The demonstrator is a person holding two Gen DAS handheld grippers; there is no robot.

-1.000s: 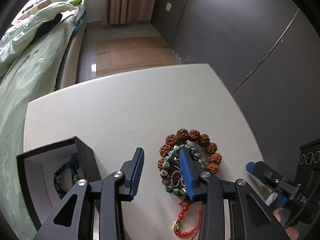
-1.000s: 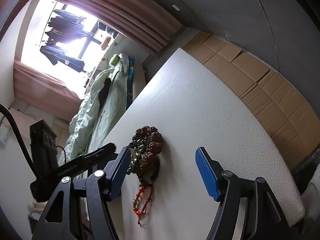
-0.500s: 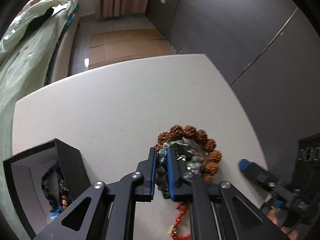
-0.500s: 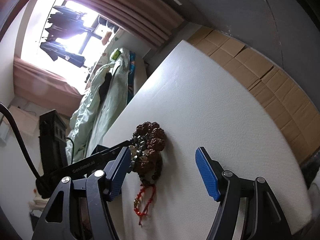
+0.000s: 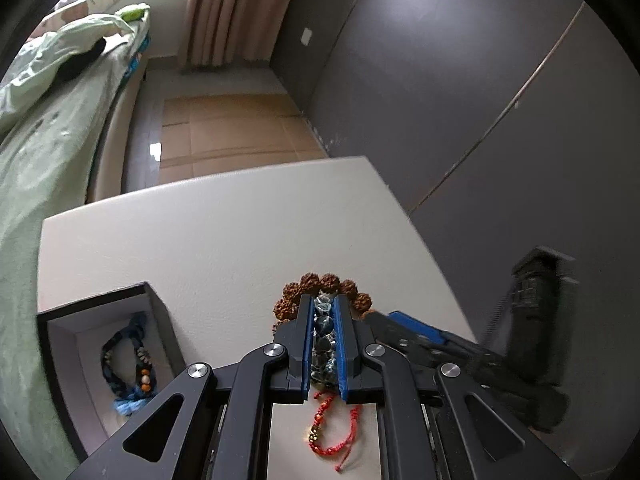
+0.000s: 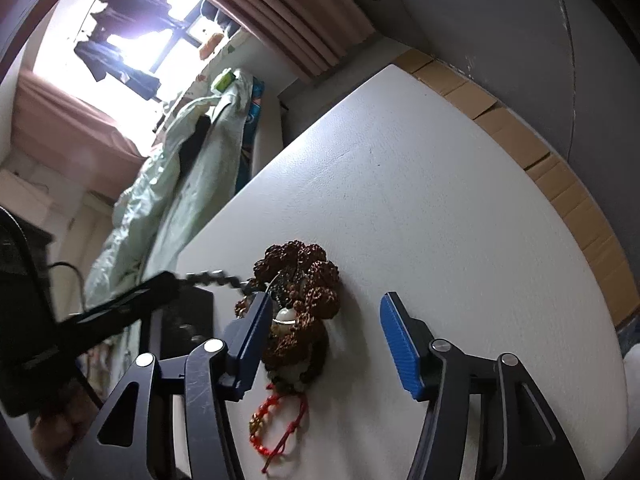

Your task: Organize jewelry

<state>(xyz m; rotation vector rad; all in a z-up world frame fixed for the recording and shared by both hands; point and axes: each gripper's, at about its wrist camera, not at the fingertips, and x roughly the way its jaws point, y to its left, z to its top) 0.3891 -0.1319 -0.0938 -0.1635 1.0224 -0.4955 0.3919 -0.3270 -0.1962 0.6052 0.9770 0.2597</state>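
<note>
My left gripper (image 5: 323, 300) is shut on a grey-green stone bead bracelet (image 5: 324, 326), raised off the pile. A brown knobbly bead bracelet (image 5: 320, 282) lies on the white table (image 5: 200, 240) just beyond the fingertips. A red cord bracelet (image 5: 334, 430) lies nearer, under the gripper. In the right wrist view the held strand (image 6: 212, 279) stretches left from the brown pile (image 6: 316, 280). My right gripper (image 6: 324, 308) straddles that pile, jaws closing, pads not pressing on it. The red cord bracelet (image 6: 276, 424) lies below.
An open black box (image 5: 60, 360) stands at the table's left, holding a blue woven bracelet (image 5: 120, 356). A bed with green bedding (image 5: 48, 140) runs along the left. Cardboard (image 5: 224, 132) covers the floor beyond the table's far edge. A grey wall (image 5: 460, 100) stands to the right.
My left gripper has shut on the grey-green bracelet and lifted it from the pile. My right gripper has come closer to the brown beads and its jaws have narrowed.
</note>
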